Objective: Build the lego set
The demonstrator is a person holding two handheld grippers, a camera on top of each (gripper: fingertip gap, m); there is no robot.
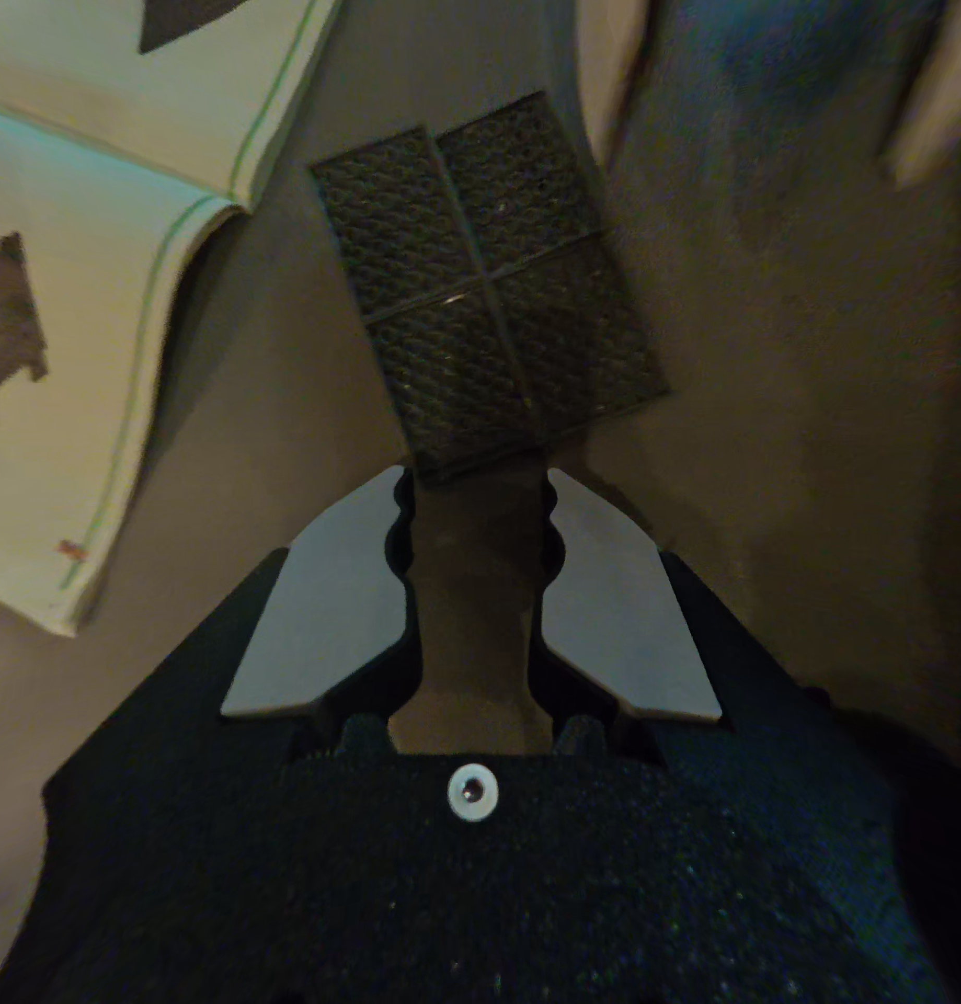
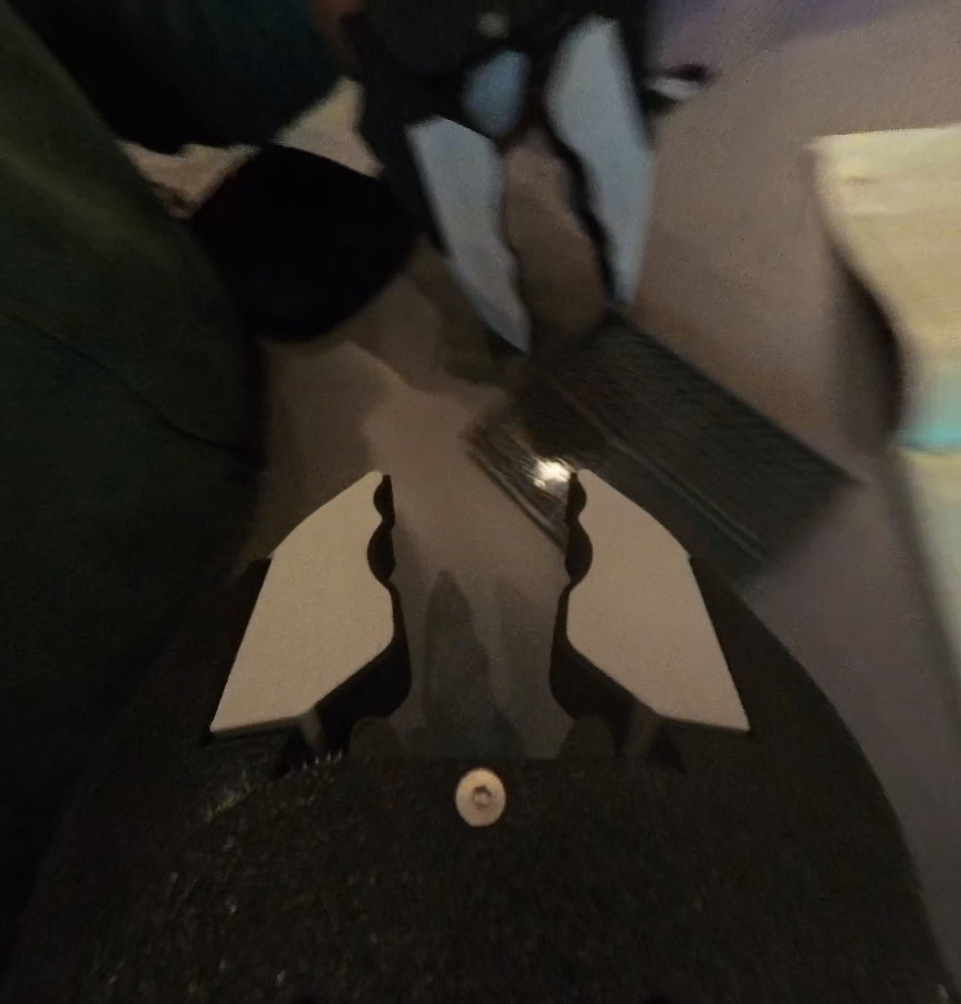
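A dark grey studded plate assembly (image 1: 486, 282), made of several plates joined in a rectangle, lies flat on the beige table. My left gripper (image 1: 477, 478) is open, its fingertips right at the plate's near edge, with nothing between the jaws. In the blurred right wrist view the same plate (image 2: 679, 429) lies just ahead to the right. My right gripper (image 2: 481, 481) is open and empty, its right fingertip at the plate's near corner. The left gripper (image 2: 568, 320) shows beyond, pointing down at the plate's far end.
An open instruction booklet (image 1: 87, 244) lies to the left of the plate, and shows in the right wrist view (image 2: 913, 304) at the right. A person's dark green sleeve (image 2: 87, 326) fills the left side. Blurred blue and pale shapes (image 1: 793, 81) sit at the upper right. My right fingertips sit around 11 centimetres from my left ones.
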